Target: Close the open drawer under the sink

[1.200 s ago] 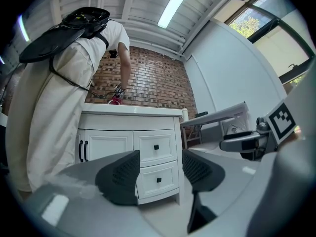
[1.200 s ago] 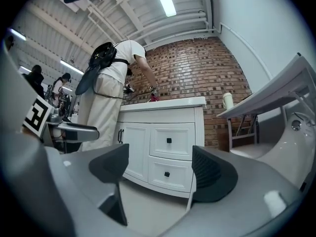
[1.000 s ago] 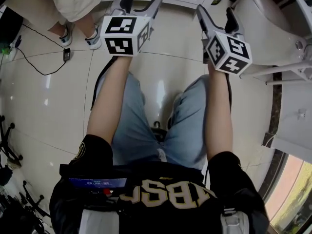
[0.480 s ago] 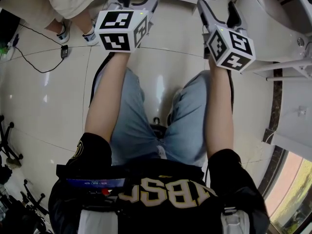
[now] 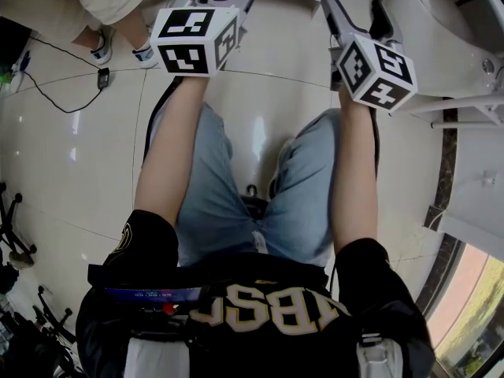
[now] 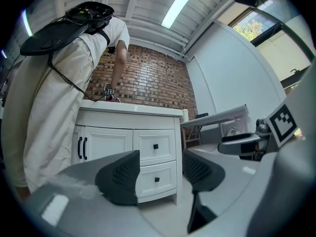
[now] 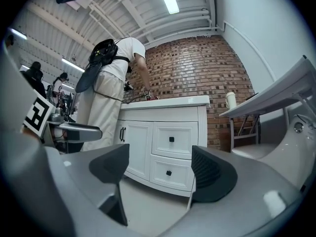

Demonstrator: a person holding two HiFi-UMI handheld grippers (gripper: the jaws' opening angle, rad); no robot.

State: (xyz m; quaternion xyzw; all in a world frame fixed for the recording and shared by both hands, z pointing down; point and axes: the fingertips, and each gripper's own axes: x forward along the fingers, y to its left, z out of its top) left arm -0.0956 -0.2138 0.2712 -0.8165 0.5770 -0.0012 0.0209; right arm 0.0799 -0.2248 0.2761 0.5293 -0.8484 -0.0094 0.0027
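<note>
**1. Floor** [image 5: 71, 132]. Pale glossy tiles that fill most of the head view. I stand on it well short of the furniture, with both arms held out ahead.

**2. Cabinet** [image 6: 106, 142]. White and far ahead of me, with a pale tabletop, a pair of doors at left and two drawers stacked at right. I cannot see the sink itself, because both gripper views look up from below its rim.

**3. Bystander** [image 6: 59, 93]. A person in light clothes leaning over the cabinet's left end and covering that side.

**4. Tub** [image 5: 441, 46]. White, at right, cut off by the frame.

**5. Upper drawer** [image 6: 154, 146] **and lower drawer** [image 6: 156, 177]. The task's thing should be one of these.
- From here both fronts read as flush with the frame, or very nearly so.
- The wide-angle bend would hide any small gap.
- This fits a drawer already pushed home, and equally one standing slightly proud.
- I judge that no contact is settled until the drawer edges are read squarely and from nearer.

**6. Left tongs** [image 6: 160, 166] **and right tongs** [image 7: 160, 162]. Both are released, jaws spread wide, with nothing between them but the distant cabinet. They are well apart from the drawers.

**7. Knobs** [image 7: 171, 139]. Small, dark and square, one to each drawer.
- Handling note: a front like this should travel best under a flat, level push on the panel just beside the knob.
- The push should go straight along the runners, and should not be a pinch on the knob.
</note>
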